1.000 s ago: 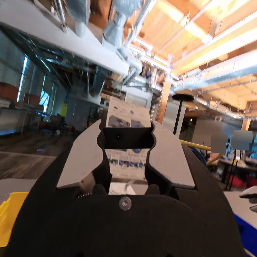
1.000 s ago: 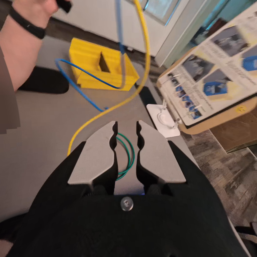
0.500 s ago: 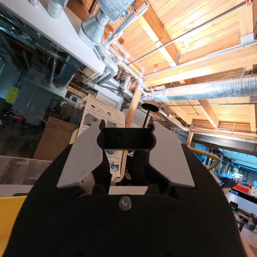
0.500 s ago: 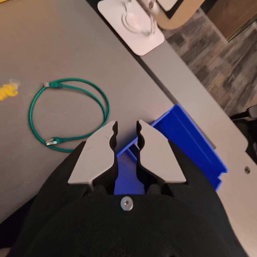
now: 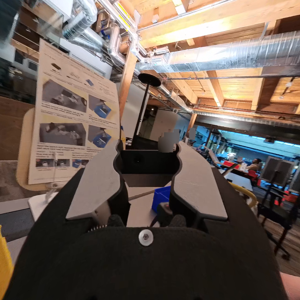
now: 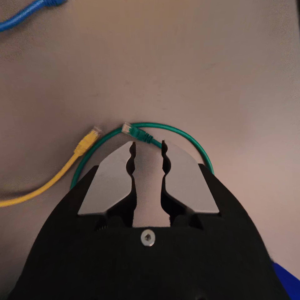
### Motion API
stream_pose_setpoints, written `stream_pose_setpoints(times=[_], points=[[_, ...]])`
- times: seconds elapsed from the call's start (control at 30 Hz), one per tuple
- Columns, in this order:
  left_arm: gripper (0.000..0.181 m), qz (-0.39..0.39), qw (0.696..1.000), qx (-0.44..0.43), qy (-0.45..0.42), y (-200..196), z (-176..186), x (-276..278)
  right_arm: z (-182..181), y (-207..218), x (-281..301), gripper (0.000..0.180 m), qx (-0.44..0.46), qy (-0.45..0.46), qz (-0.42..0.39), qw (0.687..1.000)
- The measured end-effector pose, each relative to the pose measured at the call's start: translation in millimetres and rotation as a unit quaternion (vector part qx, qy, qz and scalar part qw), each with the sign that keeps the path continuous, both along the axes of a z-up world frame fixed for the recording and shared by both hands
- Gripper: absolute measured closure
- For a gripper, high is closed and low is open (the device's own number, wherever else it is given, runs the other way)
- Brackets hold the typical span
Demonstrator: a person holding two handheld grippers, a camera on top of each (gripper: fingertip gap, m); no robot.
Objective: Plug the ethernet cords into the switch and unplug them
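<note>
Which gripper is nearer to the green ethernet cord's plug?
Right. The right gripper is open just above the green ethernet cord's plug on the table. The left gripper is raised, clamped on the black switch, pointing toward the ceiling.

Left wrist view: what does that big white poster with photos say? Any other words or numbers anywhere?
White photo poster: headings and captions, all too blurred to read.
Yellow tags on the ceiling pipes: too small to read.
Black switch box held in the left gripper: no writing visible.
Green ethernet cord, yellow cord, blue cord: none.
</note>
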State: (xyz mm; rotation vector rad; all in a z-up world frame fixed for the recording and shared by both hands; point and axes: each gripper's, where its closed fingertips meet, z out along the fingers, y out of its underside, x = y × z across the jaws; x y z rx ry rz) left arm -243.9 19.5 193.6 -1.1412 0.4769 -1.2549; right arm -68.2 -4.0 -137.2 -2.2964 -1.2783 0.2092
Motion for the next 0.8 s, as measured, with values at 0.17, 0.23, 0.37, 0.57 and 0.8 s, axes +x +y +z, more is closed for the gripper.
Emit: stream_pose_setpoints(times=[0.17, 0.23, 0.37, 0.57, 0.8], points=[[0.120, -0.042, 0.999, -0.012, -0.006, 1, -5, 12, -20, 4, -9, 0.142, 0.018, -0.003, 0.040, 0.999], [0.120, -0.037, 0.999, -0.016, 0.013, 5, -11, 16, -22, 1, -9, 0.154, -0.015, 0.021, 0.030, 0.999], [0.120, -0.044, 0.998, -0.011, 0.047, 7, -23, 29, -12, 3, 13, 0.161, -0.044, 0.007, -0.022, 0.999], [0.120, -0.064, 0.991, 0.013, 0.118, 11, -55, 67, 73, 3, 54, 0.166, 0.052, 0.016, -0.102, 0.993], [0.120, -0.090, 0.972, 0.005, 0.216, 22, -132, 135, 166, -39, 126, 0.166, 0.176, -0.008, -0.198, 0.964]])
